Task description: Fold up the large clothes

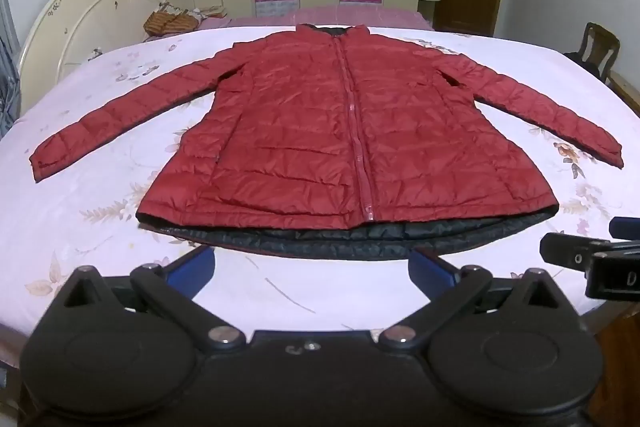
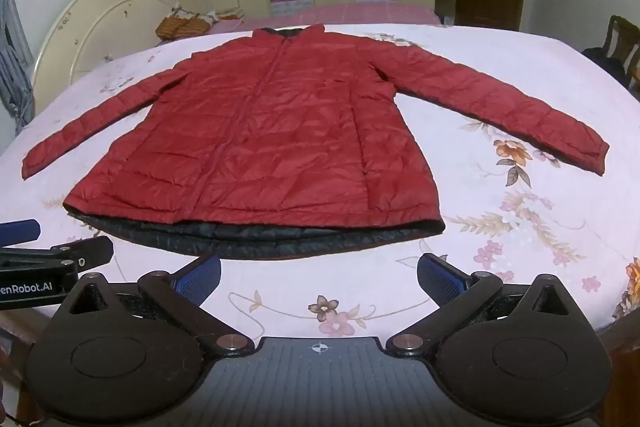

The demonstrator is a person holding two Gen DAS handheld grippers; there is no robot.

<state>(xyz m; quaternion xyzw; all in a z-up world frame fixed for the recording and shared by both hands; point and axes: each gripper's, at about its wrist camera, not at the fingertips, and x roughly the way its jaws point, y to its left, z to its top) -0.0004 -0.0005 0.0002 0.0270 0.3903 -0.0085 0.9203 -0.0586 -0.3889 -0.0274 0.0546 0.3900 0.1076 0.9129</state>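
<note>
The red jacket (image 1: 332, 131) lies front-up, zipped, sleeves spread, flat on the floral bedsheet (image 1: 100, 227), probably laid out for folding. Just short of its hem, the left gripper (image 1: 312, 267) and right gripper (image 2: 318, 279) hover spread wide, empty; bare sheet surrounds the jacket.

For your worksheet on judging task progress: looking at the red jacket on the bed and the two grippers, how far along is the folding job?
Done: the red jacket lies flat on the bed, zipped, both sleeves spread out. In hand: nothing; the left gripper and right gripper hover open short of the dark hem, touching no cloth. Left: every fold, since neither sleeve nor body has been turned over.
</note>
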